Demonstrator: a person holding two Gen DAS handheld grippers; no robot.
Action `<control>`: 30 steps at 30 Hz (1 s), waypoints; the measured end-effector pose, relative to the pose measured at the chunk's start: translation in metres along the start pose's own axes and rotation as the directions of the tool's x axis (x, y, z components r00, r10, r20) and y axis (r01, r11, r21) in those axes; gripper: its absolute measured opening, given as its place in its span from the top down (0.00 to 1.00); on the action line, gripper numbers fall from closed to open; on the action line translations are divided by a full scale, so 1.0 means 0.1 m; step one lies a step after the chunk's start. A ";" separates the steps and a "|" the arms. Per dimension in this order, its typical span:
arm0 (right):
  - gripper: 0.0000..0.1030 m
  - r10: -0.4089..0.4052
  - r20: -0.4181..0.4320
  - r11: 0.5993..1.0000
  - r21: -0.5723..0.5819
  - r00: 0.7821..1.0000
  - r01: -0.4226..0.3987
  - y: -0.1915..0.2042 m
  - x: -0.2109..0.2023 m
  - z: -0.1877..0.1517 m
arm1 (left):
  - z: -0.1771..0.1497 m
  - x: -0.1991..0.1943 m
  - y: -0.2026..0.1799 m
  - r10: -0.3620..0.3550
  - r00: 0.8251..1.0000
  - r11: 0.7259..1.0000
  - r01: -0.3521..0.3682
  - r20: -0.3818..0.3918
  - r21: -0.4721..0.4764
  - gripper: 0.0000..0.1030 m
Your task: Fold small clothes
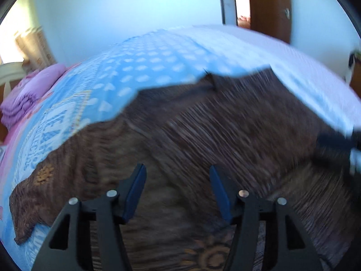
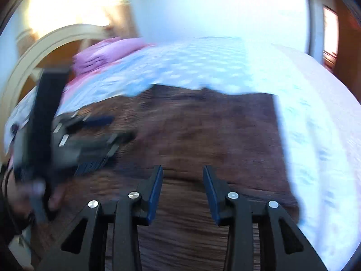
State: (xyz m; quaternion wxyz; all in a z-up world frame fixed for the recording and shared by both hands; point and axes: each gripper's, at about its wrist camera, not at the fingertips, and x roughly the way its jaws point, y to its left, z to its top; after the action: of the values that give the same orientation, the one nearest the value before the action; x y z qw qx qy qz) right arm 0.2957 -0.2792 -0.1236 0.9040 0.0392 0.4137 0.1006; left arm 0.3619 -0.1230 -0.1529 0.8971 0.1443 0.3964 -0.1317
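Observation:
A brown striped garment with orange flower prints lies spread on the blue patterned bedspread. It also shows in the right wrist view. My left gripper is open and empty, just above the garment's near part. My right gripper is open and empty above the garment's near edge. The left gripper shows blurred at the left of the right wrist view, over the garment's left side. The right gripper's tip shows dark at the right edge of the left wrist view. Both views are motion-blurred.
A purple folded blanket or pillow lies at the bed's far left, and shows in the right wrist view. A cream curved bed frame stands behind it. A white wall and a wooden door are beyond the bed.

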 end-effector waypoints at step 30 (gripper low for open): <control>0.61 -0.176 -0.018 0.981 -0.085 0.984 0.174 0.04 0.35 0.05 | -1.79 -1.12 3.03 0.396 0.892 0.739 -0.450 -0.216 -0.502 0.09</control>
State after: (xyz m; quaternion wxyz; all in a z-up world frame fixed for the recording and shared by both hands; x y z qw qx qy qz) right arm 0.3212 -0.2674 -0.1459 0.9047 -0.0360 0.4227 0.0384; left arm 0.2746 0.2361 -0.1377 0.8871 -0.0217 0.4157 0.1993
